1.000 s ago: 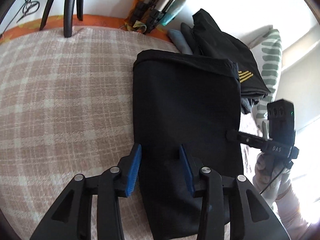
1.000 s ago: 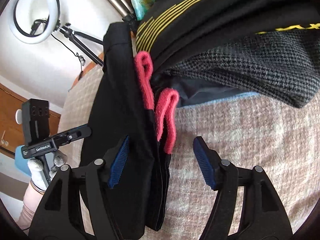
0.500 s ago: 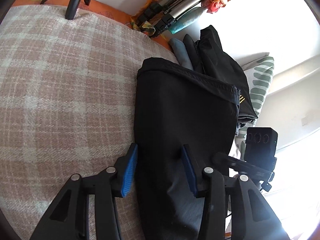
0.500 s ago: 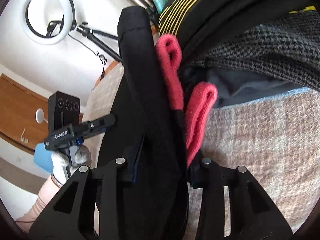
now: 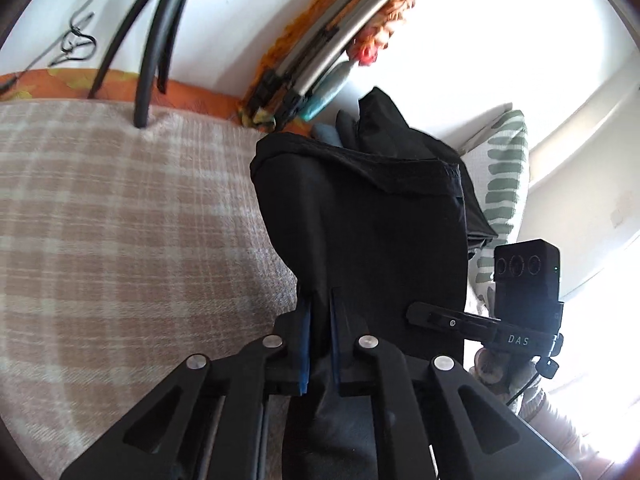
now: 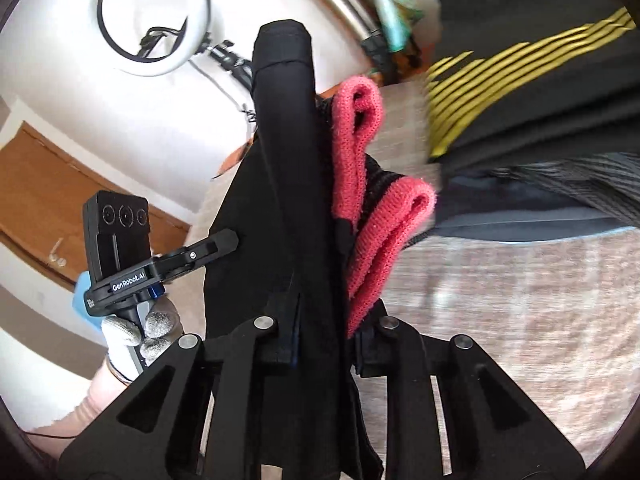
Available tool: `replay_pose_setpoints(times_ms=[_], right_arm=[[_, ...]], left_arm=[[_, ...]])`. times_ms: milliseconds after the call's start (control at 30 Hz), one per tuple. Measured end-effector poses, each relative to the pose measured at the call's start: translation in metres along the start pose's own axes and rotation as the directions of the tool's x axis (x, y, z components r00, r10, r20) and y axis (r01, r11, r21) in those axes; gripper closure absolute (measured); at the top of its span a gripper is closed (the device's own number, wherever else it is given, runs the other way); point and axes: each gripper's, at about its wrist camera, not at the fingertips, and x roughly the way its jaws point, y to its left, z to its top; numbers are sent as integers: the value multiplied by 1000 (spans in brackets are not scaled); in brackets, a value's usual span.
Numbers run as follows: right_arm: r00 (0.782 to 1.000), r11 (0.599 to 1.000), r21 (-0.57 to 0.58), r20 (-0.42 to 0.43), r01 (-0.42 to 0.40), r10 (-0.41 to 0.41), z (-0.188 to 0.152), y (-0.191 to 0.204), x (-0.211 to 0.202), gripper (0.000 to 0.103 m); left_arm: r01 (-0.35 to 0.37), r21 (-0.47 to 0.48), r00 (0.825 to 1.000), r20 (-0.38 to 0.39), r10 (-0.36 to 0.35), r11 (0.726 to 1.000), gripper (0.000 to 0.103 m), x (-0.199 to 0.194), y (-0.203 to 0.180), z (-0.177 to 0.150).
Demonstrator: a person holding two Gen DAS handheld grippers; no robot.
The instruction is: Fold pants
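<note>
The black pants are folded into a long bundle and lifted off the plaid bed cover. My left gripper is shut on the bundle's near left edge. In the right wrist view the same pants rise upright, with red knitted cuffs hanging on their right side. My right gripper is shut on the pants' opposite edge. Each gripper shows in the other's view: the right one and the left one.
A pile of dark clothes with yellow stripes lies on the bed to the right. A leaf-print pillow sits behind it. Tripod legs and folded metal poles stand at the wall. A ring light stands at left.
Both grippers have closed on the pants' near edges and lifted the bundle off the bed; a second ago both were open around it.
</note>
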Motion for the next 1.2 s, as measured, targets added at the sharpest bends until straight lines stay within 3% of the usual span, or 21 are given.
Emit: replay_pose_setpoints(times_ms=[133,233,333,433,533,567,600,633,733,767,833,967,1200], right_arm=[[998,999,-14,-33,43,-44,2,1,20,82],[994,995,-29,-55,97,-99,2,-1,33,81],[972,973,-73,-70,217,-222,-3,-6,34,60],[979,982,-29,-79,186,-187,-9,-20,30,59],[990,991,35,-63,127,-125,-14,-34,24,59],[993,993,51,-61,105,-102,-16,-38,23,59],[994,994,54,-60,94,-91,-18,-38,22,59],[994,994,56,-59,93,-89,-19,-38,22,61],[994,993,68,-58,92,-88,-22,-38,25,74],[994,993,70,-54,94,-90,-23,-36,24,77],[994,993,55,-37,101,-99,-22,-28,22,83],[990,990,2,-1,141,-141,-19,-5,14,87],[981,985,-42,106,165,-160,-15,21,-32,87]], left_arm=[[-57,26,997,43,56,998,98,-22,-5,-7],[-107,43,994,15,106,993,98,-15,0,-11],[-149,18,989,-25,149,989,98,3,16,-13],[-158,9,986,-44,159,987,97,12,26,-12],[-205,21,977,-54,206,979,76,17,29,-12],[-240,9,967,-80,240,971,58,21,34,-12],[-255,-12,962,-98,253,967,52,26,37,-13],[-223,-33,973,-65,220,974,52,24,41,-15],[-190,-42,981,-42,189,981,57,22,44,-20],[-154,-57,987,-49,151,987,76,23,46,-21],[-145,-85,989,-42,142,986,83,23,49,-24],[-148,-44,989,-6,148,988,98,14,33,-22],[-170,91,984,67,165,981,98,-8,-18,-14]])
